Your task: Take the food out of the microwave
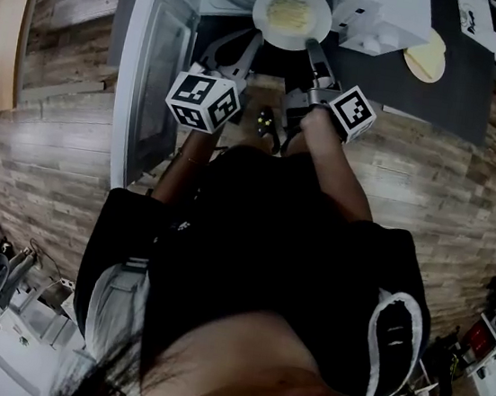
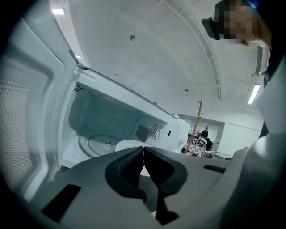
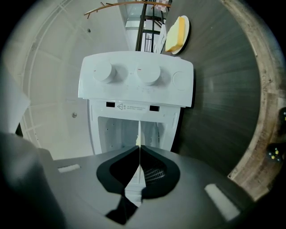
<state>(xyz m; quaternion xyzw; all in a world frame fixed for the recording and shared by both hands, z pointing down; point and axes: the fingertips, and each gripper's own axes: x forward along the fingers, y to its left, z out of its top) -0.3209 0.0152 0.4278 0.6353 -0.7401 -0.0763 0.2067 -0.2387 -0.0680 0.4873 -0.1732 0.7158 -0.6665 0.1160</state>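
A white plate (image 1: 292, 15) with pale yellow food on it hangs at the mouth of the white microwave (image 1: 380, 20). My left gripper (image 1: 254, 38) is shut on the plate's near left rim, and my right gripper (image 1: 310, 43) is shut on its near right rim. In the left gripper view the plate (image 2: 128, 144) shows just beyond the closed jaws (image 2: 143, 148), with the glass turntable (image 2: 100, 144) behind it. The right gripper view is rolled sideways. There the plate's thin edge (image 3: 139, 134) runs straight into the closed jaws (image 3: 139, 146).
The microwave door (image 1: 155, 81) stands wide open at the left. A second plate (image 1: 427, 58) with yellow food sits on the dark counter (image 1: 452, 97) to the microwave's right. The two knobs (image 3: 127, 74) face the right gripper. Wooden flooring lies below.
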